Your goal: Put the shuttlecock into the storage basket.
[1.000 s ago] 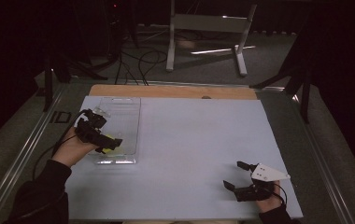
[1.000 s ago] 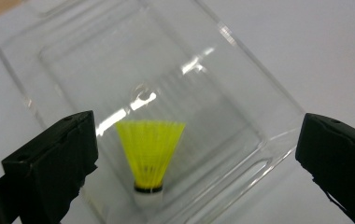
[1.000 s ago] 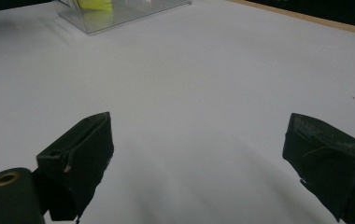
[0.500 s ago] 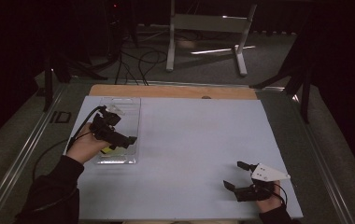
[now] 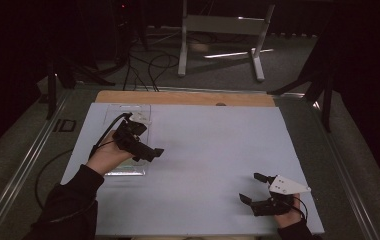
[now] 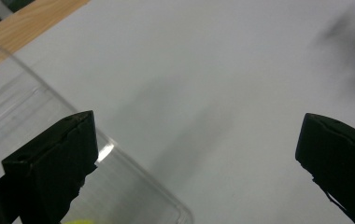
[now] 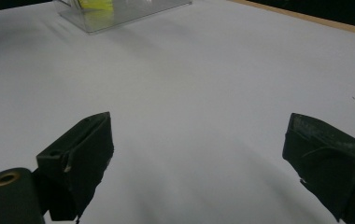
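A clear plastic tray (image 5: pixel 137 112) lies at the left of the white sheet (image 5: pixel 213 145). A hand holds my left gripper (image 5: pixel 150 147) over the tray's right edge, pointing right. In the left gripper view my left gripper (image 6: pixel 196 140) is open with nothing between its wide-apart jaws; the tray rim (image 6: pixel 133 175) runs under the left jaw, and a bit of something yellow (image 6: pixel 75 221) shows at the bottom. My right gripper (image 5: pixel 253 189) rests low at the front right, open and empty. The right gripper view (image 7: pixel 199 130) shows the tray (image 7: pixel 119 14) far off with the yellow thing (image 7: pixel 94 4) inside.
A wooden strip (image 5: pixel 188 97) borders the far edge of the sheet. Beyond the table stand a metal frame (image 5: pixel 218 30) and floor cables (image 5: pixel 143 60). A cable (image 5: pixel 53 170) trails off the left side.
My left gripper has moved to the right across the tray, from its left part to its right edge. The right gripper has stayed put.
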A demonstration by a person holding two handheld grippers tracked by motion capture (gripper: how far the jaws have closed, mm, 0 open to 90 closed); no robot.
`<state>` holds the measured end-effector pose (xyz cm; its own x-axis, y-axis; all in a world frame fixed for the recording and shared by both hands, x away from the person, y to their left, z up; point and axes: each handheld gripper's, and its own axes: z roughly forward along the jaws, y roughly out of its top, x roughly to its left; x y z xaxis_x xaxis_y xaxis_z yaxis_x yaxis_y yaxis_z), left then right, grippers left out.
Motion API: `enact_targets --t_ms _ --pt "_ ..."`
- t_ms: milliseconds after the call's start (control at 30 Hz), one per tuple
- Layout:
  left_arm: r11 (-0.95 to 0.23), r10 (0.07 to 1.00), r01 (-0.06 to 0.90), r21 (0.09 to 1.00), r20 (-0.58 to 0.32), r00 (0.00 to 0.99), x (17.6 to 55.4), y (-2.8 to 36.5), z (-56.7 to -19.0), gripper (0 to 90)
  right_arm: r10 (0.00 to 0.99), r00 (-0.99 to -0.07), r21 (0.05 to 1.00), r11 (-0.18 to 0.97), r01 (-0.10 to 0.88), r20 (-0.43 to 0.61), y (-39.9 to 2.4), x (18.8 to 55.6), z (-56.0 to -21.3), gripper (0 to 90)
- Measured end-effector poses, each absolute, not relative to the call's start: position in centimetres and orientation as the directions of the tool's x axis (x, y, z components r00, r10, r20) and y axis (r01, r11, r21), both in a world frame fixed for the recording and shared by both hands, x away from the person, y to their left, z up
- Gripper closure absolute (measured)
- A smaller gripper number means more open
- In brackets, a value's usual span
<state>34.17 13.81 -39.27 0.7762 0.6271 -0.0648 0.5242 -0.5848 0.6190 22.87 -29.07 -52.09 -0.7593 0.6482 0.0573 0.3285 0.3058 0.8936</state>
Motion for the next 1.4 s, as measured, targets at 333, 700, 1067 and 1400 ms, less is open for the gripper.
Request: enact_targets --t_ms 333,700,1067,1400 --pt "-0.612 0.545 0.465 0.640 -0.084 0.834 33.6 11.2 -39.9 0.1 0.648 -0.760 0.893 0.307 0.330 0.058 -29.1 22.9 -52.1 8.8" --pt "-0.643 0.446 0.401 0.652 -0.106 0.889 32.9 8.7 -41.4 0.1 0.646 -0.761 0.895 0.306 0.324 0.055 -29.1 22.9 -52.0 8.8" --pt "-0.648 0.363 0.363 0.669 -0.147 0.920 32.1 7.5 -42.9 0.1 0.645 -0.762 0.895 0.305 0.325 0.057 -29.1 22.9 -52.0 8.8" --pt "-0.647 0.331 0.357 0.674 -0.174 0.928 31.1 7.0 -44.7 0.1 0.646 -0.761 0.896 0.302 0.324 0.057 -29.1 22.9 -52.0 8.8"
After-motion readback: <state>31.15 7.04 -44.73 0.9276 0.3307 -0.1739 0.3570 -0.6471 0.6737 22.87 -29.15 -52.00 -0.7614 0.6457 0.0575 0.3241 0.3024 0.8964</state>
